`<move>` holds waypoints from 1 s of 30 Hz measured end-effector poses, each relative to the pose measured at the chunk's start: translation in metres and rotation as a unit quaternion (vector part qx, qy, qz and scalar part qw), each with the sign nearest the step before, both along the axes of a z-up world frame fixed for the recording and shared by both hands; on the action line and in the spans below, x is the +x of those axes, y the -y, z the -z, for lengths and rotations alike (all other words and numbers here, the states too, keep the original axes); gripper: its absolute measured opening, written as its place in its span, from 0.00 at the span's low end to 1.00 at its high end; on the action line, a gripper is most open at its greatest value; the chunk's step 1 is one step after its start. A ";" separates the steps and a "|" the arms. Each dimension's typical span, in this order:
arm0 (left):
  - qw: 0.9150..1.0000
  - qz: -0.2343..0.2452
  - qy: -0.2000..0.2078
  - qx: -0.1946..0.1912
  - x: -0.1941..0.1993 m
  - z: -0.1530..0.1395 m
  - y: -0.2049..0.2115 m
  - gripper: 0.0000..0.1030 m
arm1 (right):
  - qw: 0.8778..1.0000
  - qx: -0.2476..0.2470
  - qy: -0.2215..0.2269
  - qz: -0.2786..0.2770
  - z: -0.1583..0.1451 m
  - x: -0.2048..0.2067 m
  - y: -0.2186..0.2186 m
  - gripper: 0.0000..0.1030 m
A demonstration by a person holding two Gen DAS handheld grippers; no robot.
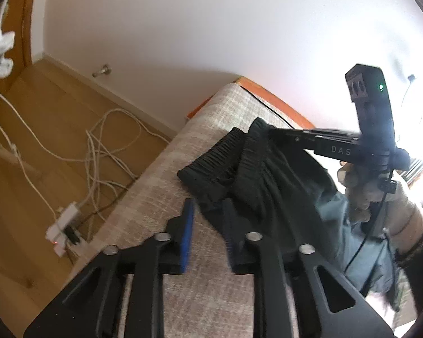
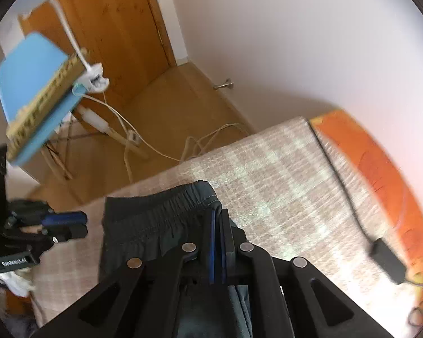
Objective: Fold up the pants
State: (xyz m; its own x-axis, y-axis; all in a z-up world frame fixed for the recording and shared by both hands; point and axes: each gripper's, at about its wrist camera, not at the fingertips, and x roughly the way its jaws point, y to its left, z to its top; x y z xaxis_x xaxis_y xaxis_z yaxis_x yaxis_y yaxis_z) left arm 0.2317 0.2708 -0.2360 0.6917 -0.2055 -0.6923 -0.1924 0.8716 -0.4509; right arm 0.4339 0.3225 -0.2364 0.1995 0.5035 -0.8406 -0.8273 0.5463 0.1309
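The pants (image 1: 256, 169) lie bunched on the checked bed cover (image 1: 160, 186), dark, with the elastic waistband (image 2: 166, 205) turned up toward both cameras. Your right gripper (image 2: 218, 219) has its jaws pinched together on one end of that waistband, cloth caught between the blue pads. In the left wrist view that same tool reaches in from the right and meets the band at its far end.

Your left gripper (image 1: 208, 217) has its jaws apart with nothing between them. One pad sits over bare cover; the other is at the edge of the dark cloth, and whether it touches is unclear. The free end of the waistband lies just ahead of those jaws, slightly right. The band's long axis runs roughly across the left jaws' line, from the loose near end to the held far end. So the left is the nearer one for the free corner; my guess is a short push forward gets it.

The legs are cut off under the tool bodies in both views, so their layout is unknown. Both views are motion-blurred. Cables (image 1: 104, 152) litter the floor (image 1: 42, 129) past the bed edge.
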 end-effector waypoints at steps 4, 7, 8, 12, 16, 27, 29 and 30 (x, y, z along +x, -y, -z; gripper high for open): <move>1.000 0.010 0.006 -0.020 0.011 -0.001 0.010 0.42 | 1.000 0.002 -0.016 -0.013 0.005 0.001 0.003 0.00; 1.000 0.020 -0.004 -0.006 0.025 0.001 0.023 0.44 | 1.000 -0.003 -0.017 -0.015 0.007 0.002 0.002 0.00; 1.000 0.022 -0.008 0.001 0.029 0.002 0.026 0.44 | 1.000 0.001 -0.018 -0.013 0.006 0.003 0.003 0.00; 0.999 0.026 -0.015 0.021 0.039 0.006 0.038 0.32 | 1.000 0.001 -0.020 -0.013 0.006 0.003 0.003 0.01; 0.999 0.019 -0.008 0.035 0.038 0.007 0.038 0.15 | 1.000 -0.002 -0.019 -0.014 0.005 0.001 0.002 0.01; 0.999 -0.005 0.020 0.038 0.022 -0.012 0.009 0.07 | 0.999 0.007 -0.032 -0.016 -0.009 -0.003 -0.006 0.01; 0.999 -0.002 0.017 0.033 0.023 -0.012 0.005 0.07 | 0.999 0.006 -0.045 -0.006 -0.003 -0.001 -0.010 0.00; 0.999 0.002 0.016 0.042 0.023 -0.011 0.006 0.07 | 0.999 0.004 -0.045 -0.006 -0.002 -0.002 -0.012 0.00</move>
State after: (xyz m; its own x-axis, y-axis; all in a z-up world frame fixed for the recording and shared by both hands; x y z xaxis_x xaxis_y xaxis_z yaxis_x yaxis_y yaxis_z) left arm 0.2548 0.2649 -0.2245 0.7127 -0.1502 -0.6852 -0.1762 0.9071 -0.3822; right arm 0.4320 0.3340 -0.2341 0.1182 0.5120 -0.8508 -0.8181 0.5358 0.2087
